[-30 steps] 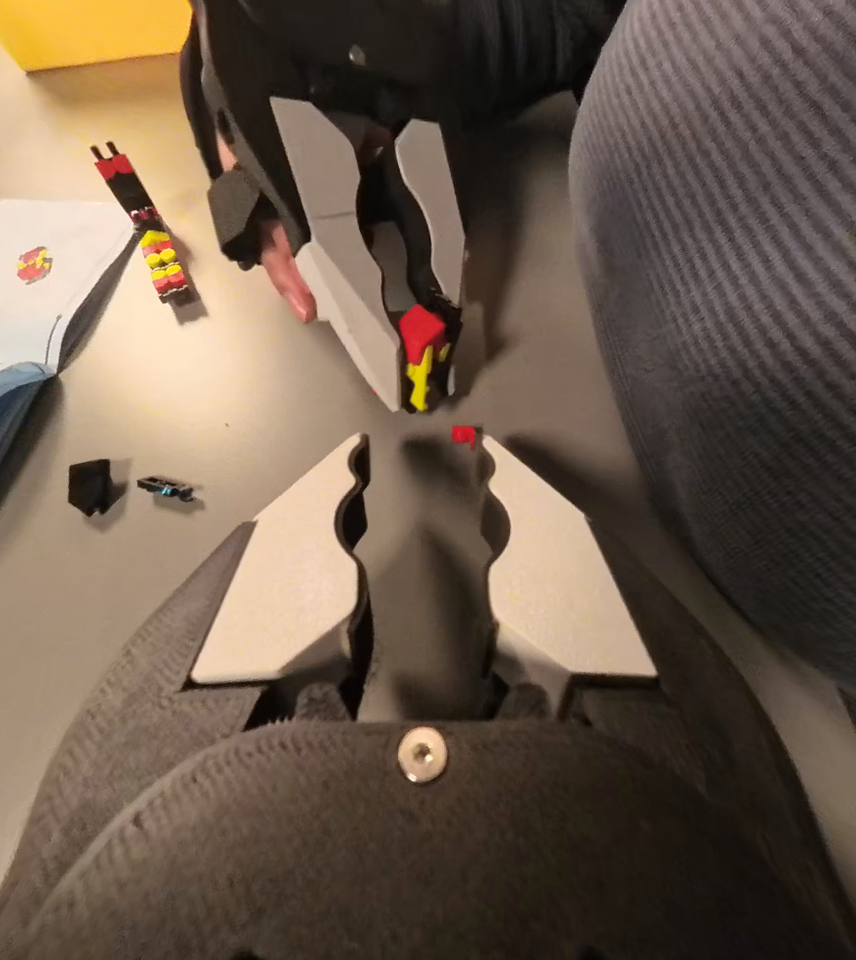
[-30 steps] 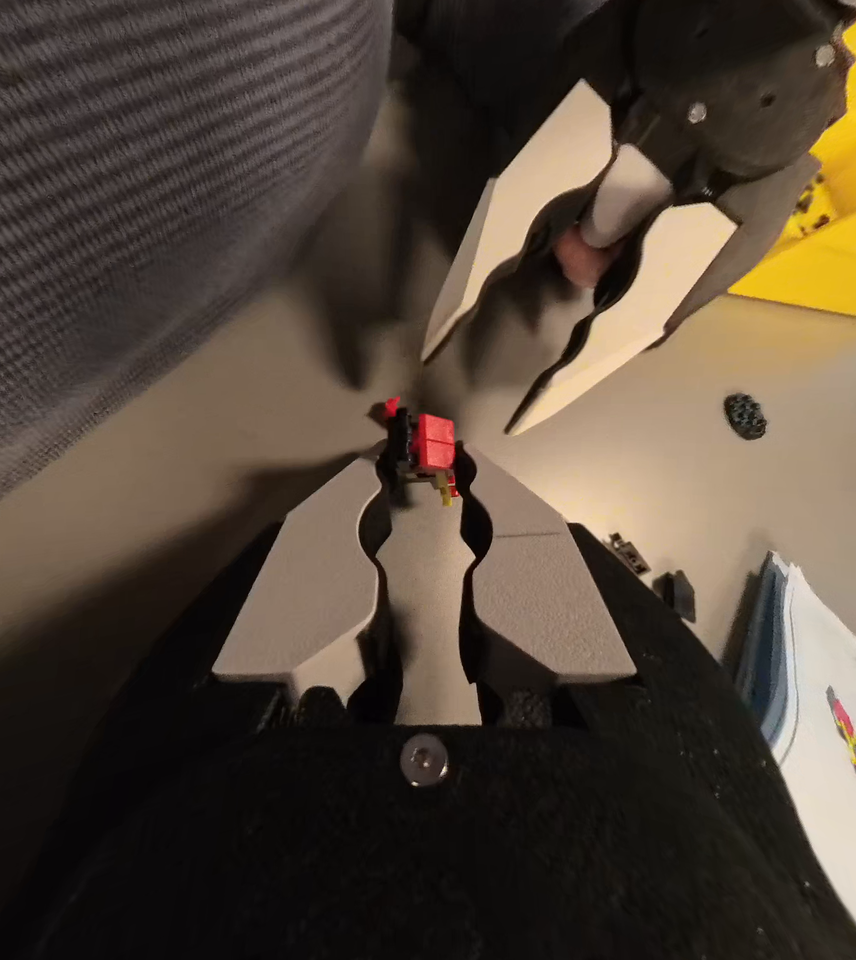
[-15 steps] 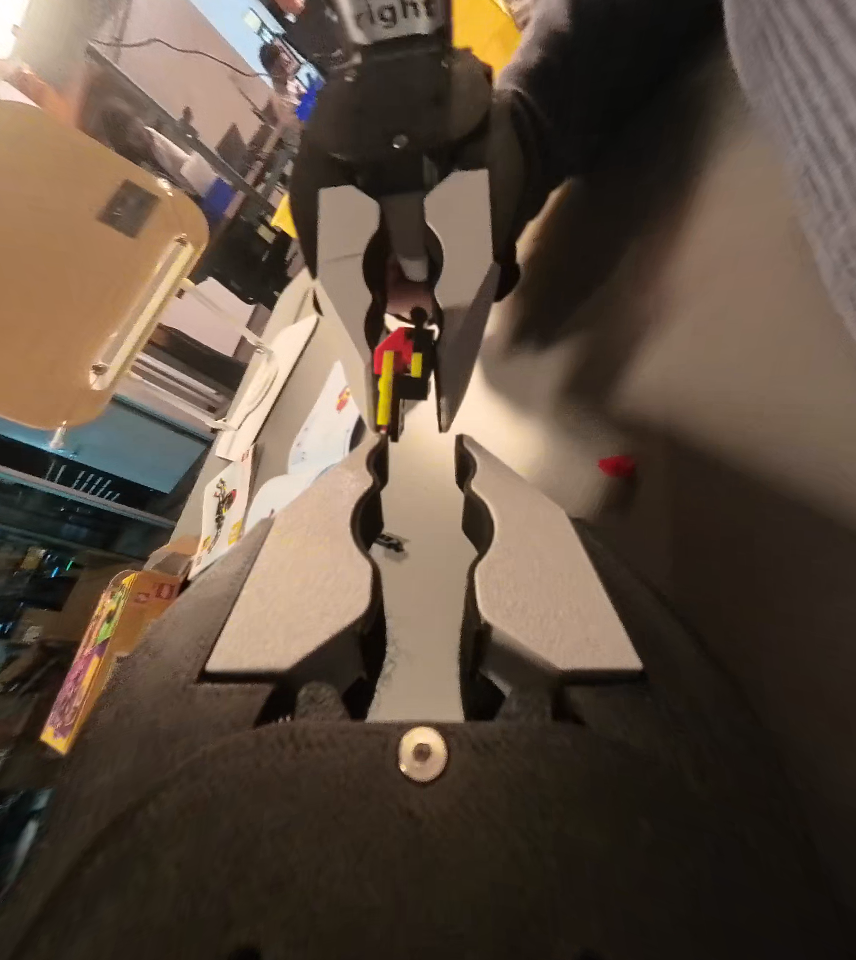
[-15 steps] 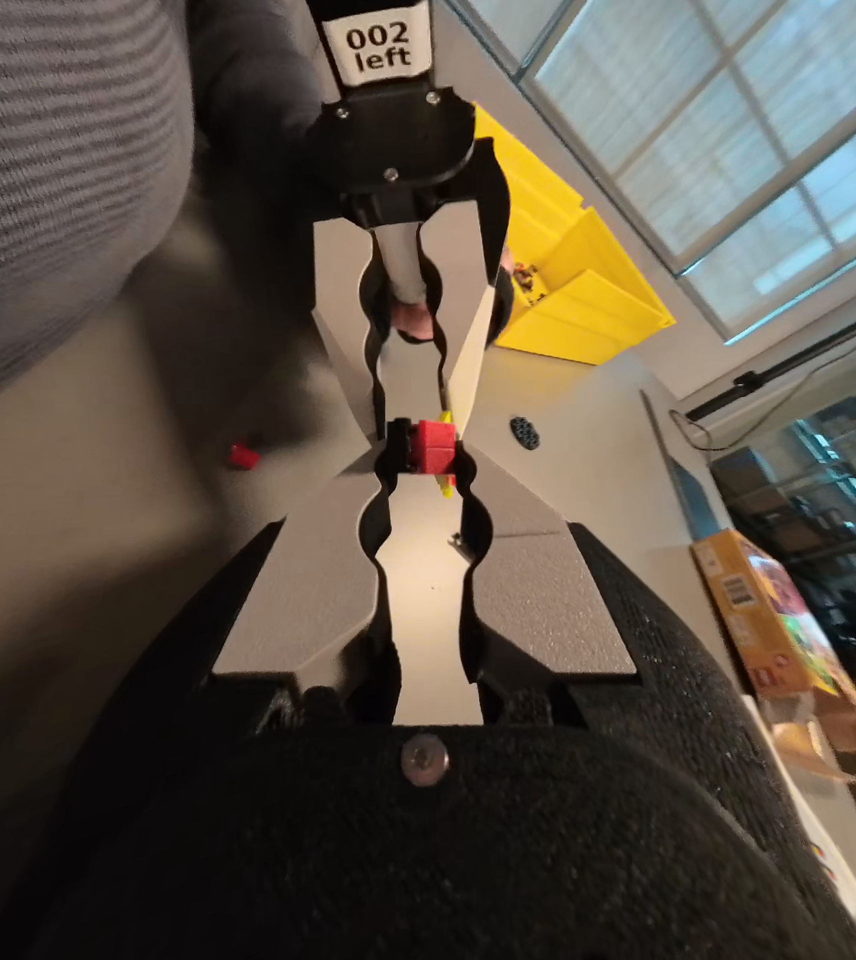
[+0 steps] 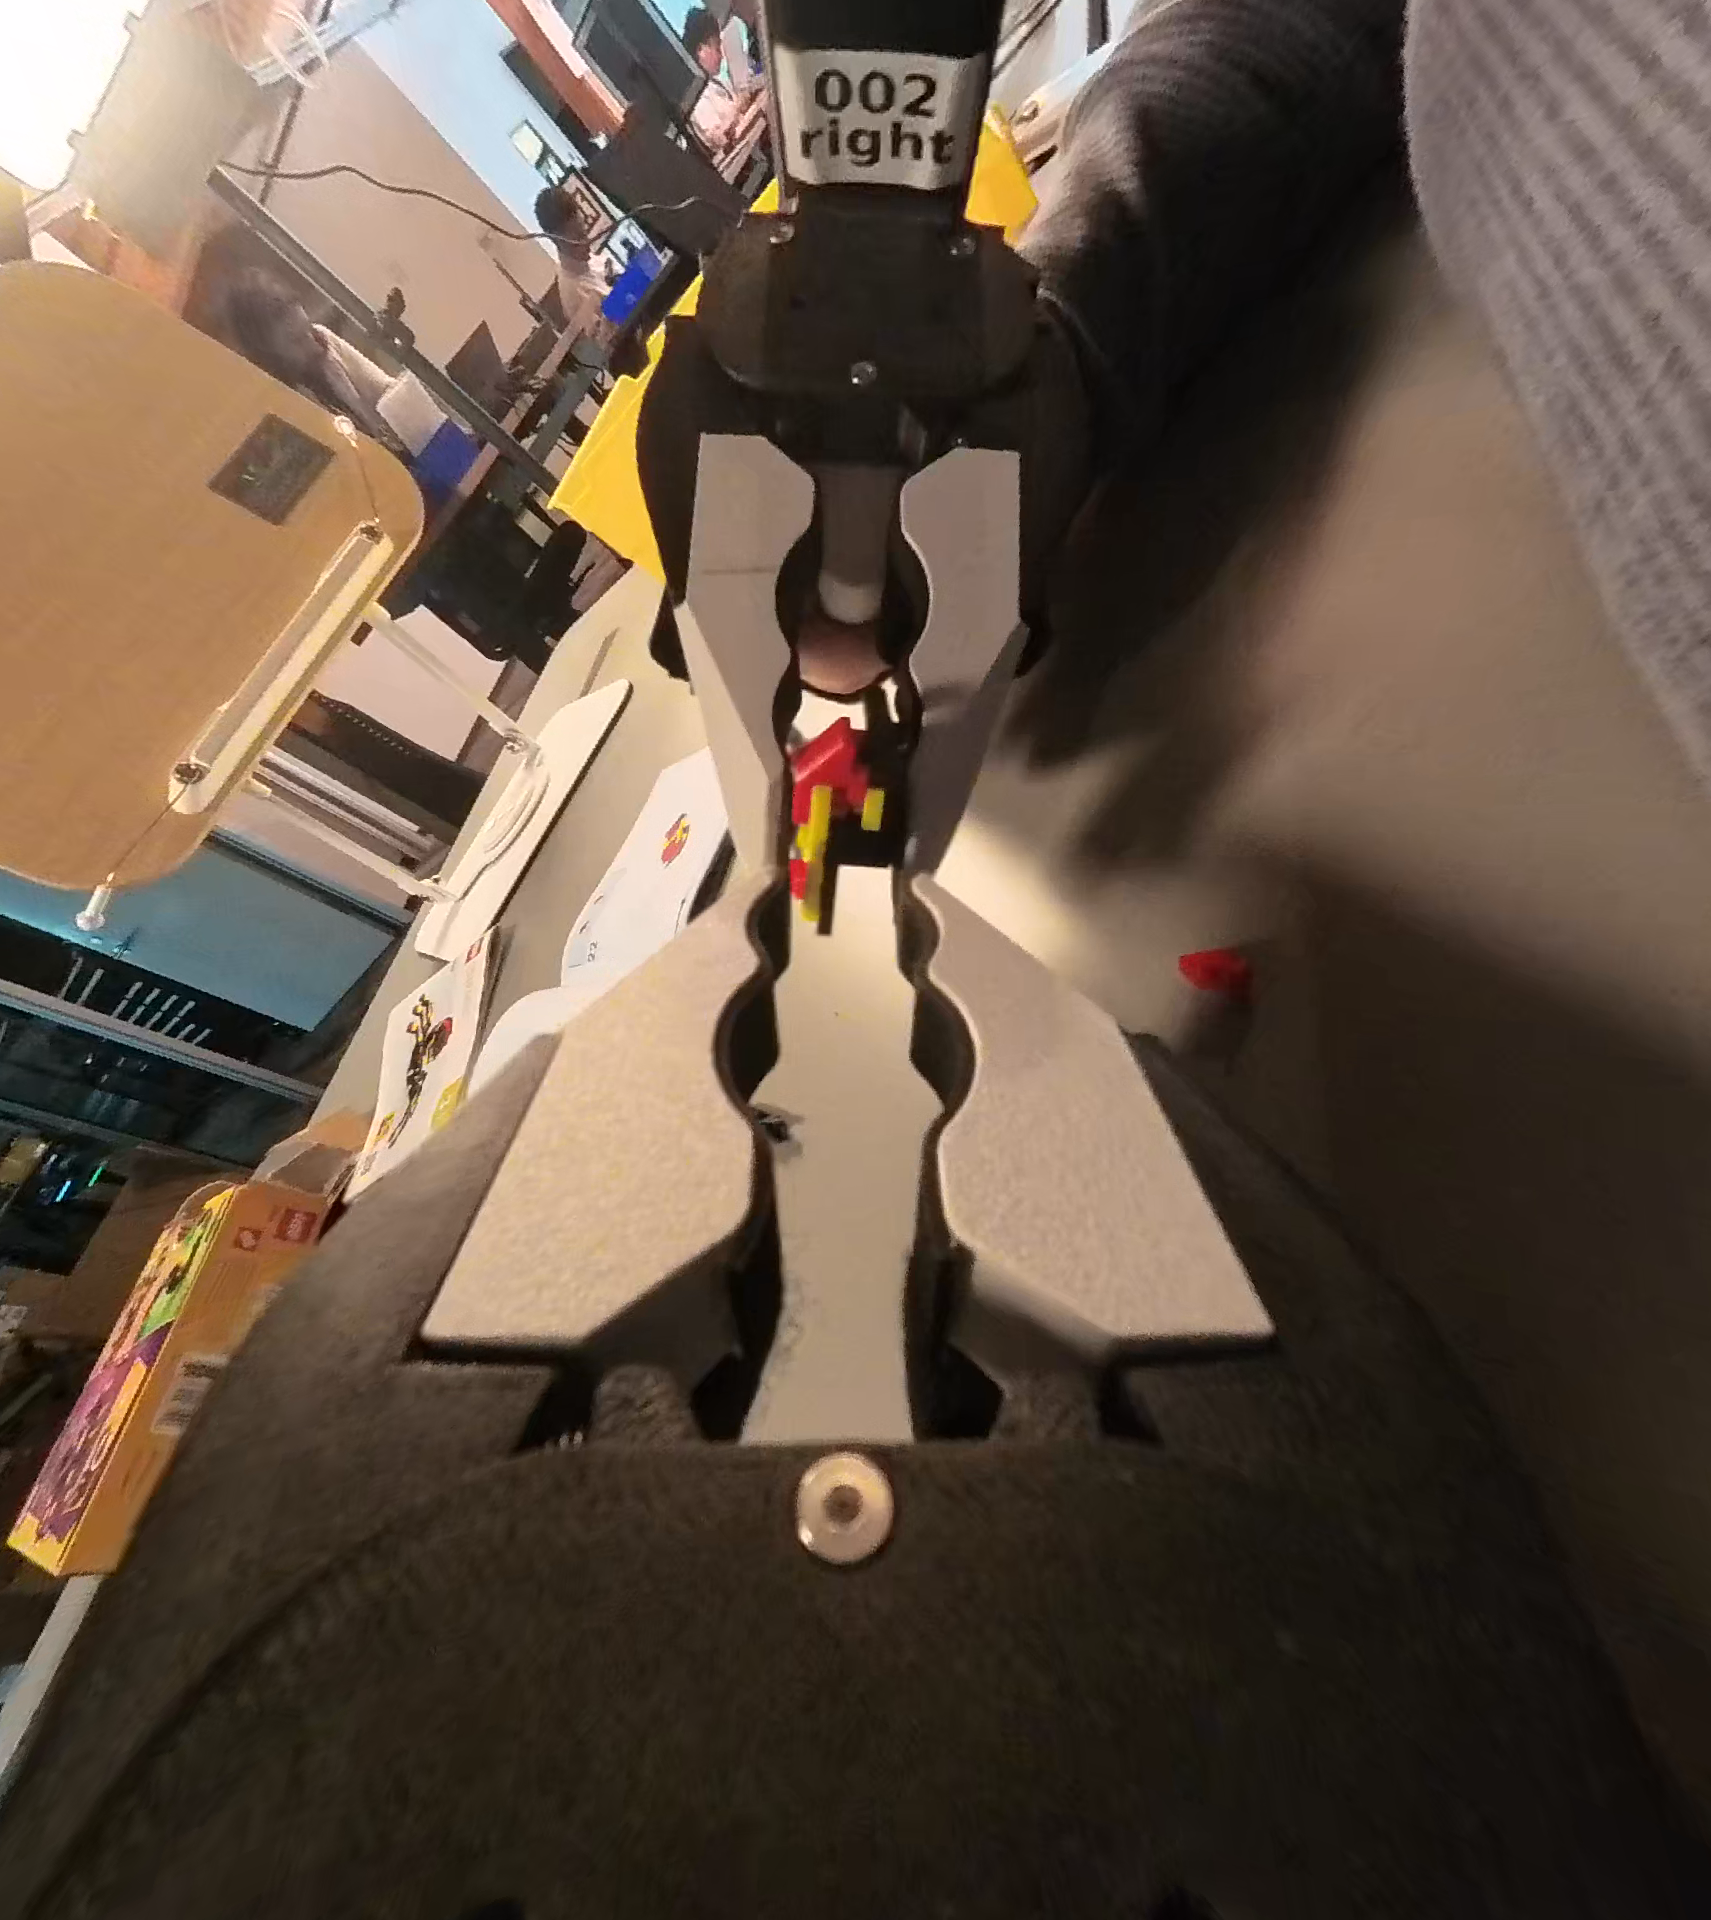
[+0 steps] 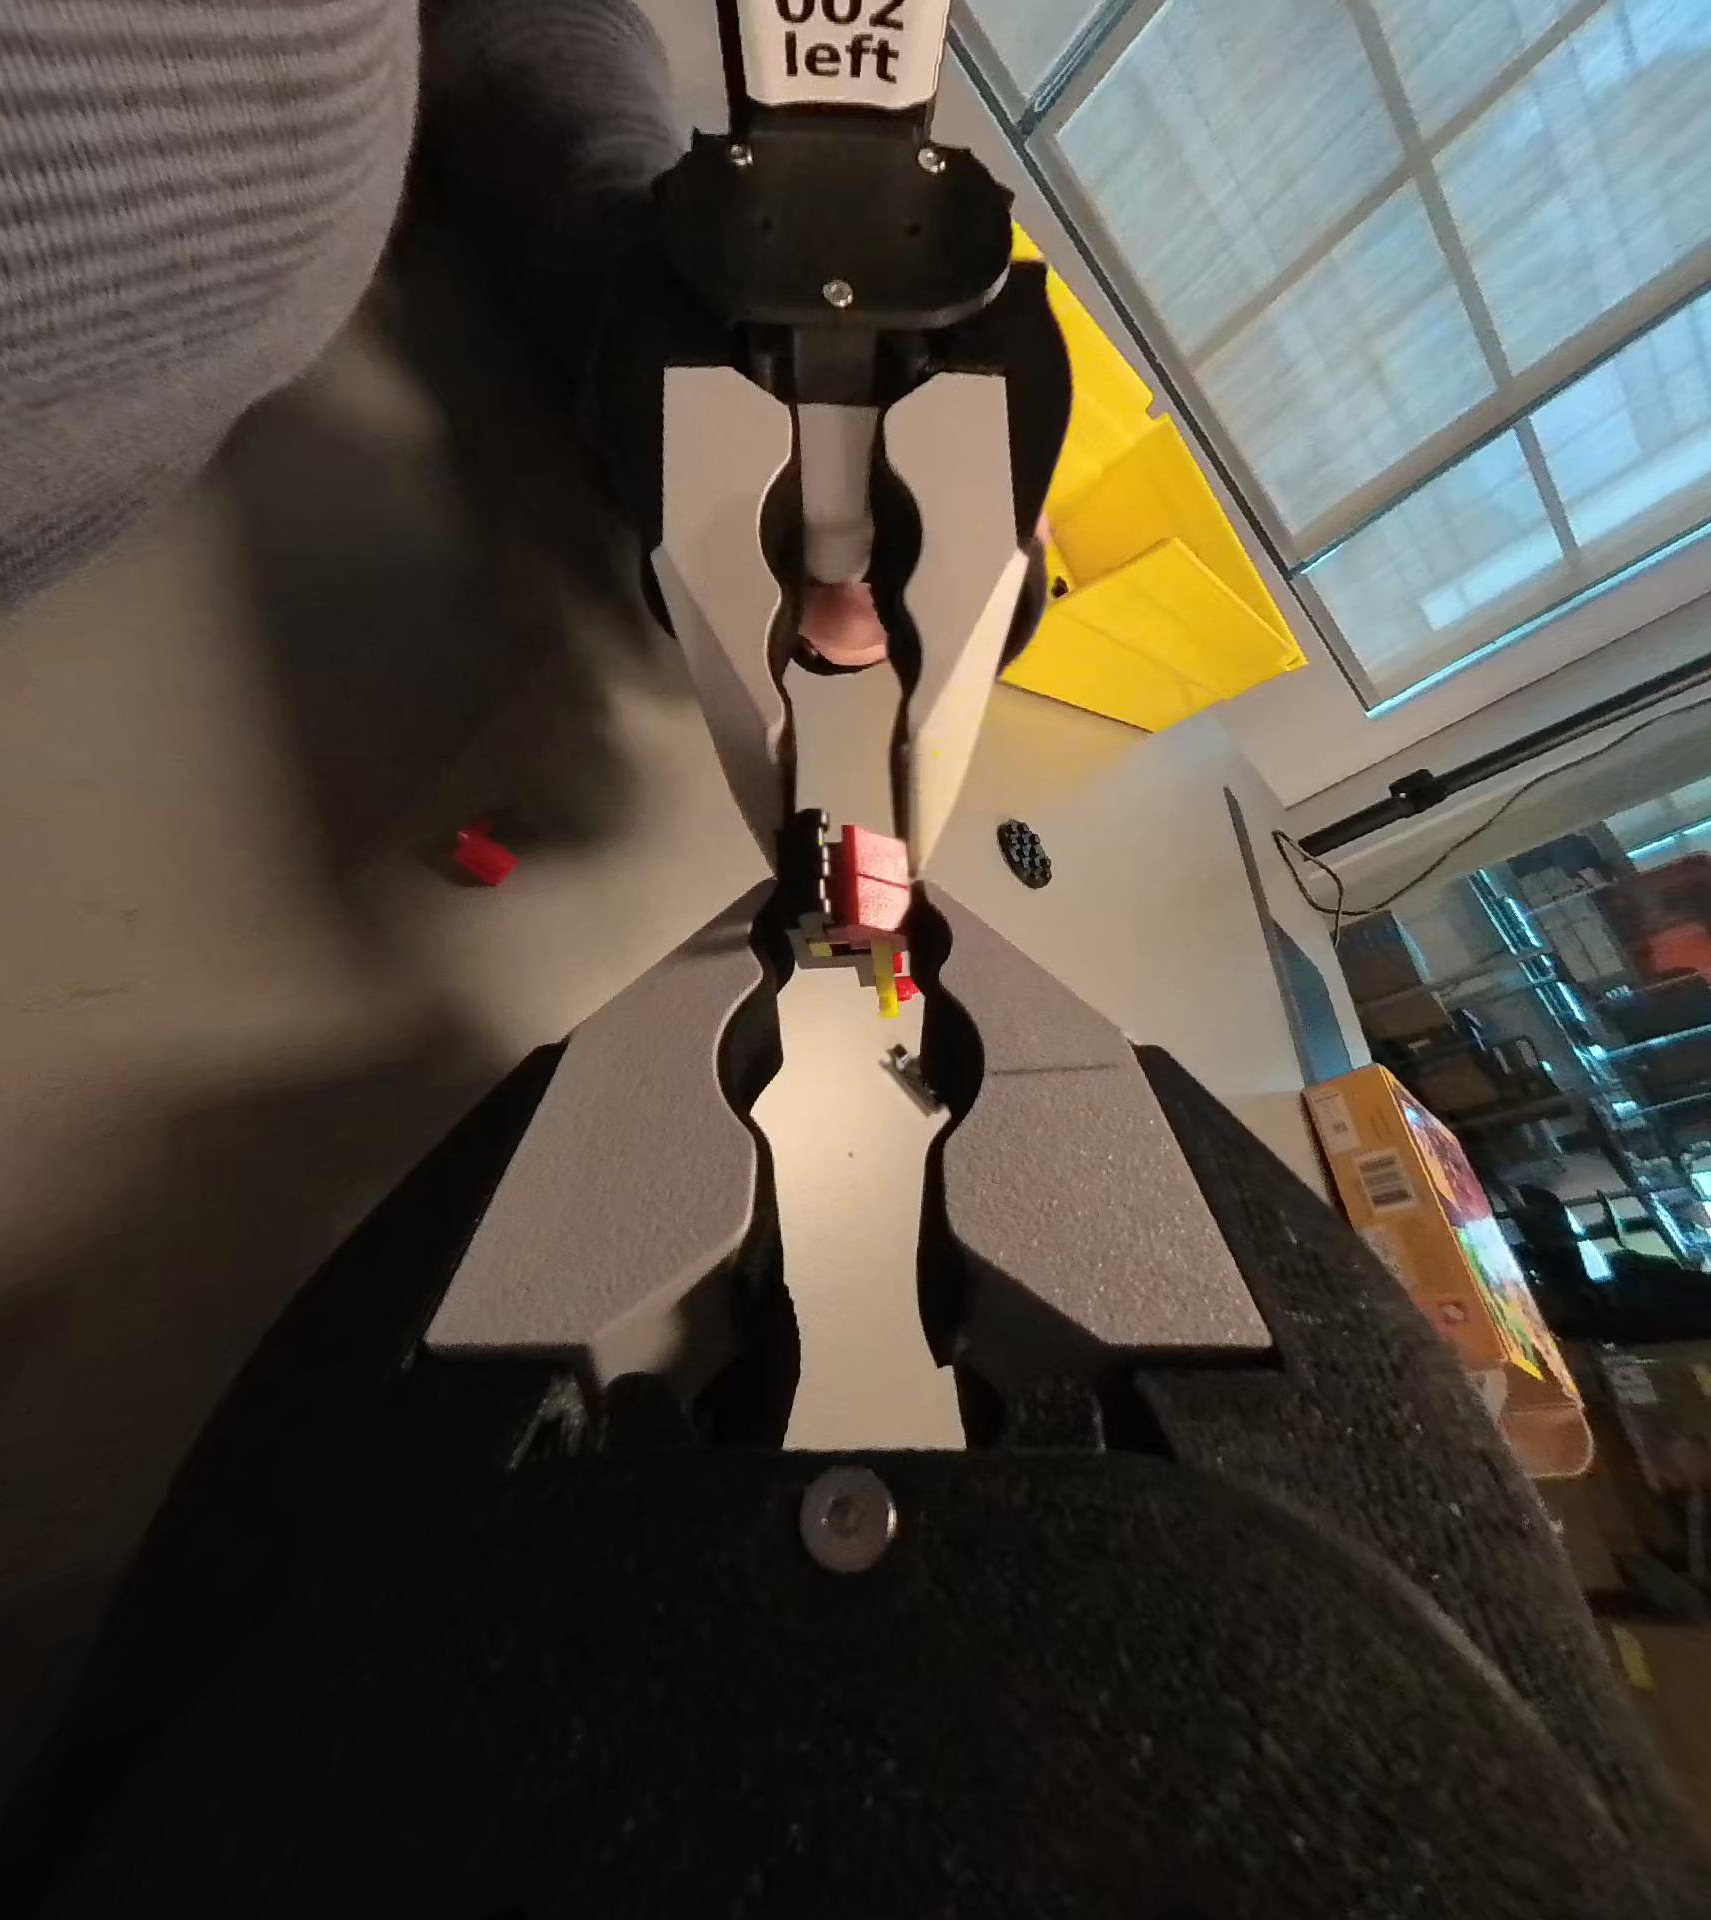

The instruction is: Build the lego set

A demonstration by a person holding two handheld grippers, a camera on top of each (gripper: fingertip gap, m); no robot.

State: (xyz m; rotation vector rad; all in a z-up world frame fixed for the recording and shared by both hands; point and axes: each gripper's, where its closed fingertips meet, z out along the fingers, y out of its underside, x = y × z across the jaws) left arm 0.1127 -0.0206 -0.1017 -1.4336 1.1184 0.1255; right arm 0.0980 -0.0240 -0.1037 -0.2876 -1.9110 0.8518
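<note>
Here the right tongs (image 6: 846,914) pinch the lego assembly (image 6: 851,894); left tongs (image 5: 835,894) spread; only the right view shows a black round piece (image 6: 1025,854).

Two grippers: left gripper (image 5: 838,902), right gripper (image 6: 843,914). One red-yellow-black lego assembly (image 6: 849,904). One loose red brick (image 6: 479,854). One black round studded piece (image 6: 1024,854). One small dark piece (image 6: 908,1072). One yellow box (image 5: 160,1371). Open booklets (image 5: 643,894): number unclear. Yellow bins (image 6: 1142,613): number unclear.
</note>
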